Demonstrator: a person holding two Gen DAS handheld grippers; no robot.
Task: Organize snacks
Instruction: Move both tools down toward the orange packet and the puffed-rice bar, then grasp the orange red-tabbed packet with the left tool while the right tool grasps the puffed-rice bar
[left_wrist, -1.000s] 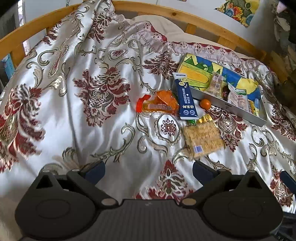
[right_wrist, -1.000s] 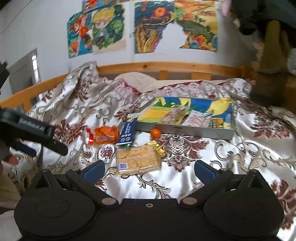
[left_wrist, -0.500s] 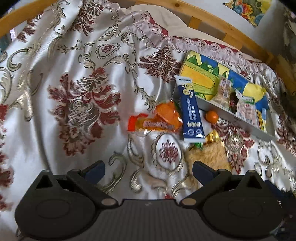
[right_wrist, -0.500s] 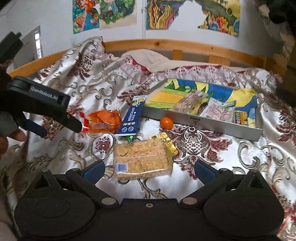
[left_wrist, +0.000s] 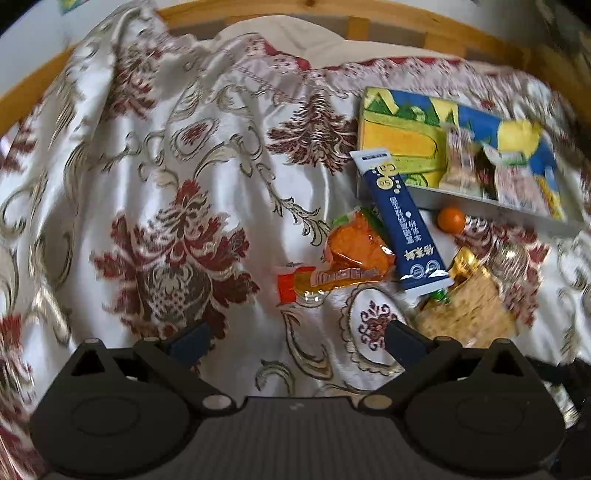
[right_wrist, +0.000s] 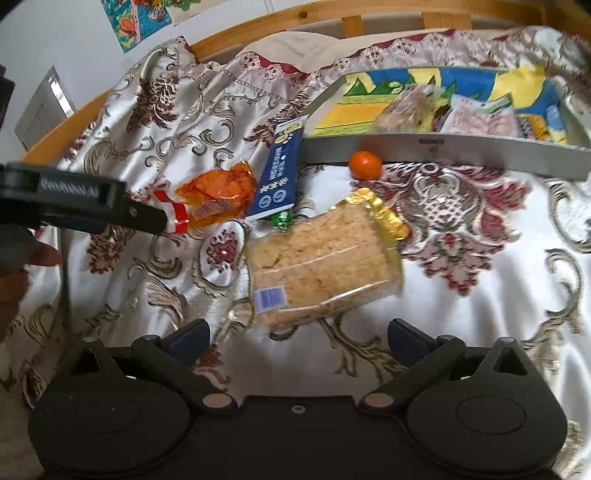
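Observation:
Loose snacks lie on a patterned bedspread: an orange packet, a dark blue box, a small orange fruit and a clear pack of rice crackers. A grey tray with a colourful liner holds several packets. My left gripper is open and empty, just short of the orange packet; it also shows at the left of the right wrist view. My right gripper is open and empty, just short of the cracker pack.
A wooden bed rail curves behind the bedspread, with a pillow below it. Posters hang on the wall. The bedspread is rumpled at the left.
Both grippers have moved forward and down toward the snacks: the left toward the orange packet, the right toward the cracker pack. Nothing has been taken hold of.

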